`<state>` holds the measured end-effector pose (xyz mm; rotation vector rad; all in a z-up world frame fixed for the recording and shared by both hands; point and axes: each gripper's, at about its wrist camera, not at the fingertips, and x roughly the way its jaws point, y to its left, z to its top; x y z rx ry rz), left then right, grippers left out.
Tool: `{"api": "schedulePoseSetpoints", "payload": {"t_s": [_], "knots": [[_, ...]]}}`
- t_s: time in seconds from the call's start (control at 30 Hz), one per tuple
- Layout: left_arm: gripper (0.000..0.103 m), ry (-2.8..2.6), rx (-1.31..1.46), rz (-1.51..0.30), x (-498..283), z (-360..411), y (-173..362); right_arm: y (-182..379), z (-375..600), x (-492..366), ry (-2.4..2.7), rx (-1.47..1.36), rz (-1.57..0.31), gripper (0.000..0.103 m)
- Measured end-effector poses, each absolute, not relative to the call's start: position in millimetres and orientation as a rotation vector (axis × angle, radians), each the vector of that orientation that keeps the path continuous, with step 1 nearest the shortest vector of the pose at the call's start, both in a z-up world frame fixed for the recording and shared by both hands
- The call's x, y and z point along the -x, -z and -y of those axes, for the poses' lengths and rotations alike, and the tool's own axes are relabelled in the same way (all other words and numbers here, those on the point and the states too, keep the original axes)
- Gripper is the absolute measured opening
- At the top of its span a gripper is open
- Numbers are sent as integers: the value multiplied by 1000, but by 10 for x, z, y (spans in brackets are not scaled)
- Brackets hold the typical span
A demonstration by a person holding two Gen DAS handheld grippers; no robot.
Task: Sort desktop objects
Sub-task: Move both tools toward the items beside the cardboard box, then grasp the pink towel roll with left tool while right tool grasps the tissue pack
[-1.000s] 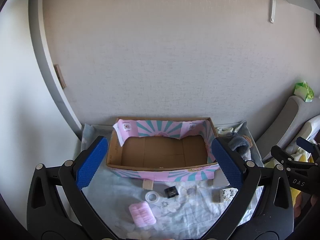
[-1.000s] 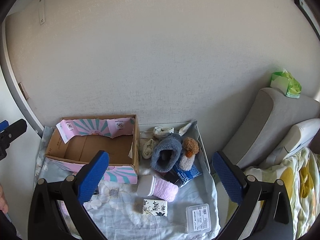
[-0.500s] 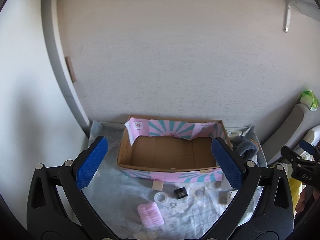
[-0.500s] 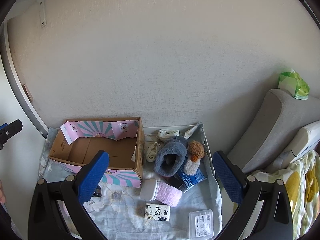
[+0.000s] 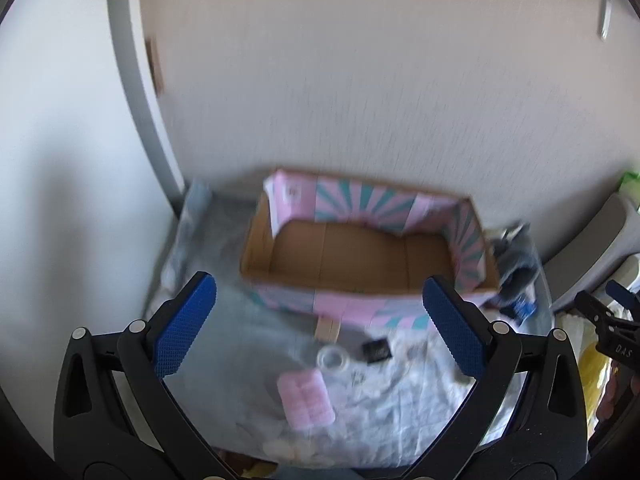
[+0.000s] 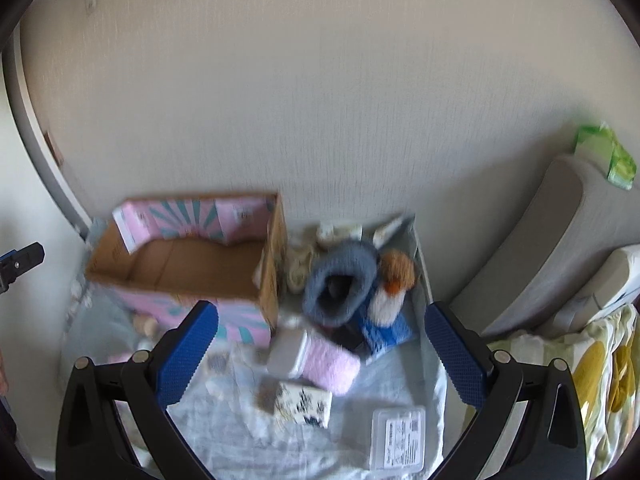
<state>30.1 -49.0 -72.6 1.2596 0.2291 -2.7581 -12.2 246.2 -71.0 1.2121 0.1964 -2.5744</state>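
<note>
An empty pink-and-teal cardboard box (image 5: 360, 264) stands open on a cloth-covered table by the wall; it also shows in the right wrist view (image 6: 192, 268). In front of it lie a pink fuzzy item (image 5: 306, 398), a clear tape roll (image 5: 333, 358) and a small black object (image 5: 377, 350). Right of the box are a blue-grey slipper (image 6: 340, 284), a plush toy (image 6: 394, 284), a white-and-pink fuzzy item (image 6: 316, 360), a patterned packet (image 6: 302, 402) and a clear plastic case (image 6: 397, 438). My left gripper (image 5: 320, 328) and right gripper (image 6: 320, 352) are both open, empty, above the table.
The wall is just behind the table. A grey cushion (image 6: 552, 248) with a green packet (image 6: 604, 156) on it and floral bedding (image 6: 592, 368) lie to the right. A grey door frame (image 5: 136, 92) is to the left.
Both cameras have shifted and the images are now motion-blurred; the box sits a little further right in the left view. The jaws stay open. No object on the table has moved.
</note>
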Motion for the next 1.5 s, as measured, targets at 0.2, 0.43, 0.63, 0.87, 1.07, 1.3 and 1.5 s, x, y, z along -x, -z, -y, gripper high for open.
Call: {"api": "schedulePoseSetpoints", "payload": {"t_s": [0.2, 0.43, 0.63, 0.87, 1.07, 1.3, 1.5], "knots": [[98, 2683, -1368, -232, -506, 373, 1552, 1499, -2457, -60, 2467, -1379, -244, 103], [97, 2631, -1411, -275, -653, 338, 2251, 2219, -2343, -122, 2348, -1485, -331, 100], [97, 2591, -1432, -298, -711, 334, 2492, 2416, -2363, -87, 2316, -1532, -298, 99], [96, 2552, -1465, -353, -693, 390, 2686, 2503, -2354, -60, 2291, -1540, -325, 94], [45, 2547, -1500, -287, -677, 407, 2695, 2461, -2325, -45, 2279, -1527, -378, 63], [44, 2554, -1507, -306, -710, 507, 2486, 2243, -2339, -104, 2251, -1521, -363, 63], [44, 2596, -1465, -263, -631, 612, 1997, 1735, -2277, -90, 2242, -1423, -379, 63]]}}
